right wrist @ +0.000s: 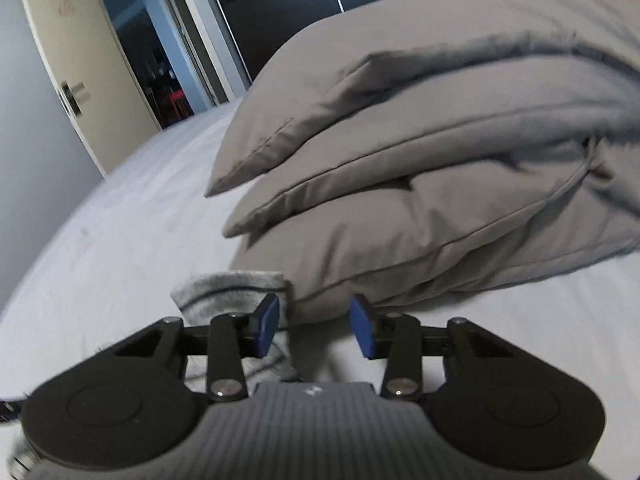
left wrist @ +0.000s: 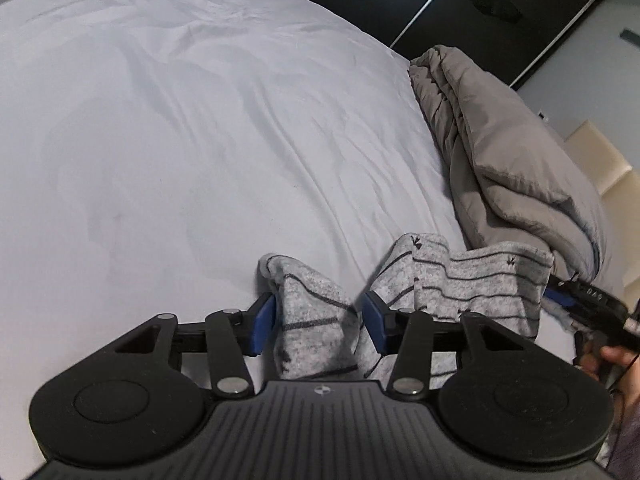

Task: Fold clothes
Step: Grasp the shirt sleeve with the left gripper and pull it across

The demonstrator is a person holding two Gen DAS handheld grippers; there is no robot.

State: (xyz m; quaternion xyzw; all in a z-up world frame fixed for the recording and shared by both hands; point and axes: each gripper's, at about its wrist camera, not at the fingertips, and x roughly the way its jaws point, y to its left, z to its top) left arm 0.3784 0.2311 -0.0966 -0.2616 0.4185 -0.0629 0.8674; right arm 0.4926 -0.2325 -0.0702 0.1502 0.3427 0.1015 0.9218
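Left hand-held gripper open around striped grey garment; right hand-held gripper open, empty; doorway only right view

left tool open | striped garment between pads | bed

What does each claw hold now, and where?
Right claw: nothing. Left claw: a fold of the striped garment lies between its pads; grip unclear.

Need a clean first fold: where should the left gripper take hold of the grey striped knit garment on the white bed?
Grip the bunched hump of the grey striped knit garment, already standing between the open left gripper fingers. Come straight forward, low over the white bed sheet: that raised ridge offers a pinchable thickness, unlike the flatter spread toward the right gripper.
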